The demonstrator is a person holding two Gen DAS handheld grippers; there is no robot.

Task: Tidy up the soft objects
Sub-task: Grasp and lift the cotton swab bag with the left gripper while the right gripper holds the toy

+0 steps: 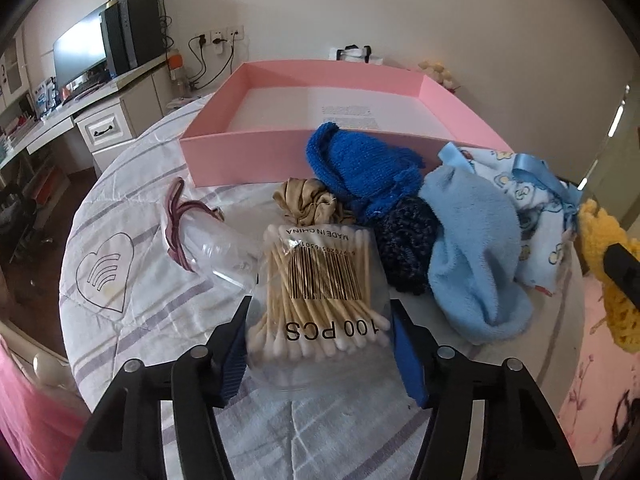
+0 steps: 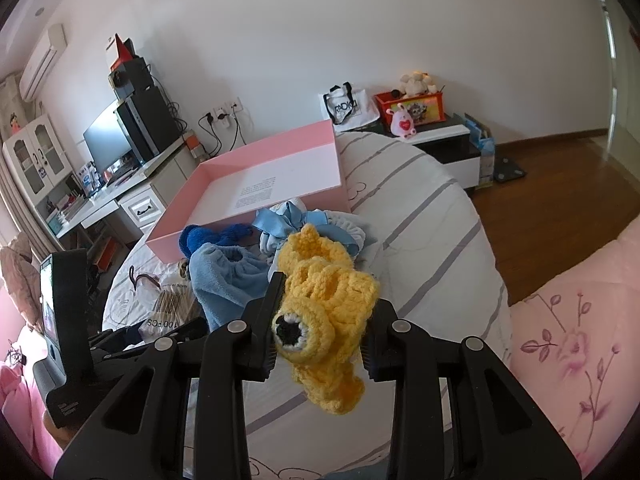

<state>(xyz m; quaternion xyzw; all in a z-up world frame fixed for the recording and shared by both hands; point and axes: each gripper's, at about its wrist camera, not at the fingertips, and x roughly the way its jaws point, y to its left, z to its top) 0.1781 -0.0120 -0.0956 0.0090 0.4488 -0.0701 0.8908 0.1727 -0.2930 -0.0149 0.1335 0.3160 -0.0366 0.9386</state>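
My left gripper (image 1: 318, 334) is open, its blue-padded fingers on either side of a clear bag of cotton swabs (image 1: 318, 280) lying on the bed. My right gripper (image 2: 320, 320) is shut on a yellow crocheted toy (image 2: 328, 300) and holds it above the bed; the toy also shows at the right edge of the left wrist view (image 1: 608, 276). An empty pink box (image 1: 320, 120) stands behind the pile. In front of it lie a dark blue knit piece (image 1: 360, 164), a light blue fleece cloth (image 1: 472, 248), a printed baby cloth (image 1: 532, 216), a dark navy scrunchie (image 1: 408, 244) and a gold scrunchie (image 1: 308, 200).
A clear bag with maroon hair ties (image 1: 188, 220) lies left of the swabs. The striped white quilt (image 1: 132, 320) covers the round bed. A desk with a monitor (image 1: 80, 56) stands at the back left. A pink floral pillow (image 2: 580, 340) lies at the right.
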